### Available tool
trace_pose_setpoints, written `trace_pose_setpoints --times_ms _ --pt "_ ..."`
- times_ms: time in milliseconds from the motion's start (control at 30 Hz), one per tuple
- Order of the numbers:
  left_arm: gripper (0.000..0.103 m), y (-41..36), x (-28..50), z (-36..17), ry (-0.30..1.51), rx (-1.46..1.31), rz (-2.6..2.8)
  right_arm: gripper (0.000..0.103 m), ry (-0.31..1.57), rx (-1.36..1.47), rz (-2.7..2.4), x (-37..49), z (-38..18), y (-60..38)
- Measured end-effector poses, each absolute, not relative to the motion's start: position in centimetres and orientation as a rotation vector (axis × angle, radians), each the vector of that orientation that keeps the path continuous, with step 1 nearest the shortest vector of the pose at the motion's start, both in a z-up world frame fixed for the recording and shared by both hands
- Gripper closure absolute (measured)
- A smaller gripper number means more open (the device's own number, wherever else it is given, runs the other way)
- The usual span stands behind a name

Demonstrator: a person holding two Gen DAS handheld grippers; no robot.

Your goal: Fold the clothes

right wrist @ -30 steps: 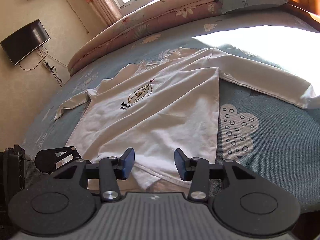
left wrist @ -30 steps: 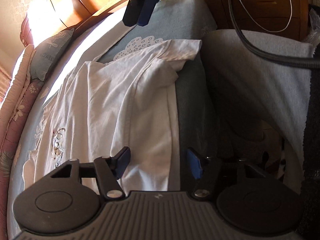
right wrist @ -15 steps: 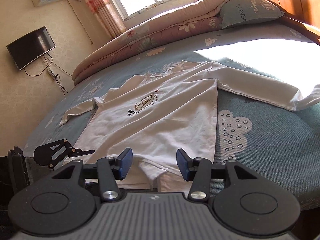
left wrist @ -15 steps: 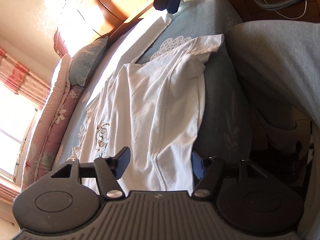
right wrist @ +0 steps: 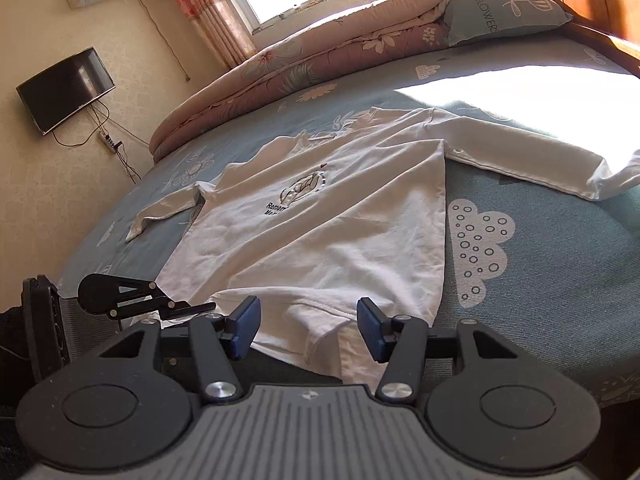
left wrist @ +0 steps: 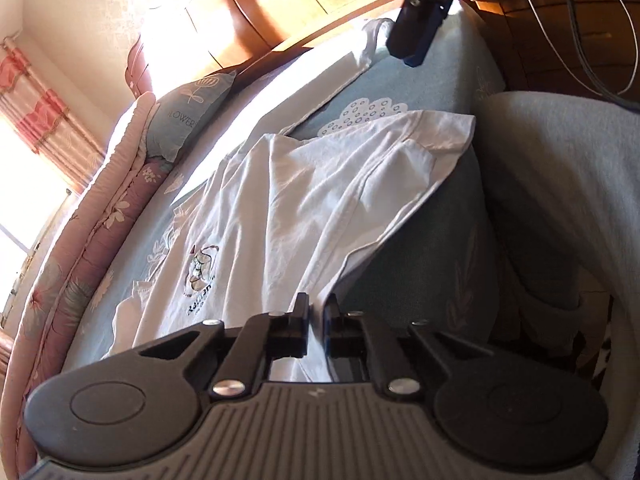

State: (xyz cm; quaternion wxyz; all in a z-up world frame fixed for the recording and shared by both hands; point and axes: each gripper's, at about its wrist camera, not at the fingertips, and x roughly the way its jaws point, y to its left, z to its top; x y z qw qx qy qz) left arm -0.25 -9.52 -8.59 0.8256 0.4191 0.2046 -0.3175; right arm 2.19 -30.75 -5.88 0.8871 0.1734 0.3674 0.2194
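My left tool (left wrist: 316,316) is clenched on the hem of the white shirt (left wrist: 320,184), its two fingers drawn close with a ridge of cloth pinched between them at the near edge of the bed (left wrist: 460,248). From that pinch the fabric rises in a taut fold toward the shirt's body. My right tool (right wrist: 308,326) is released, its blue pads (right wrist: 245,326) wide apart, and it sits over the other part of the same hem, where the cloth lies bunched and a corner hangs over the mattress edge; I cannot tell whether the pads touch the fabric.

The shirt (right wrist: 340,232) lies spread face up on the blue patterned bedsheet (right wrist: 540,280), a small printed emblem (right wrist: 302,188) on its chest. One long sleeve (right wrist: 532,160) stretches out to the right into a bright patch of sun; the other sleeve (right wrist: 168,212) is short and crumpled on the left. Beyond the collar, a rolled floral quilt (right wrist: 312,60) runs along the far side of the bed, with a blue pillow (right wrist: 500,4) touching its end. On the wall to the left hangs a dark television (right wrist: 66,88).
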Motion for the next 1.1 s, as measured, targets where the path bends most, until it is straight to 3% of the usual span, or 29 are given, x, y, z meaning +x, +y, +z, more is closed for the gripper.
trace_pose_setpoints --times_ms 267,500,567,600,633,867,967,1033,1100 --pt "0.098 -8.4 0.3 -8.2 0.506 0.782 -0.682 0.044 0.881 0.509 0.289 3.6 -11.8 -33.4" --pt "0.097 -8.7 0.9 -9.3 0.551 0.777 -0.710 0.046 0.838 0.623 0.305 4.5 -13.4 -34.6" --pt "0.097 -8.7 1.0 -9.5 0.570 0.775 -0.726 0.062 0.844 0.644 0.314 5.1 -13.9 -34.8" --pt "0.098 -8.8 1.1 -9.6 0.582 0.773 -0.737 0.085 0.861 0.627 0.326 5.4 -14.2 -34.5" --pt "0.098 -8.8 1.1 -9.7 0.595 0.770 -0.749 0.094 0.877 0.589 0.338 5.6 -14.4 -34.0" --pt "0.101 -7.5 1.8 -7.7 0.718 0.608 -0.879 0.095 0.882 0.461 0.345 4.6 -11.2 -35.3" --pt "0.094 -6.3 2.2 -6.3 0.734 0.557 -0.904 0.092 0.981 0.404 0.340 4.8 -10.7 -35.9" --pt "0.092 -5.5 2.5 -5.5 0.744 0.522 -0.920 0.085 0.994 0.291 0.281 4.7 -9.8 -35.4" --pt "0.080 -4.7 2.8 -4.6 0.754 0.487 -0.936 0.076 0.936 0.244 0.252 4.7 -8.1 -35.0"
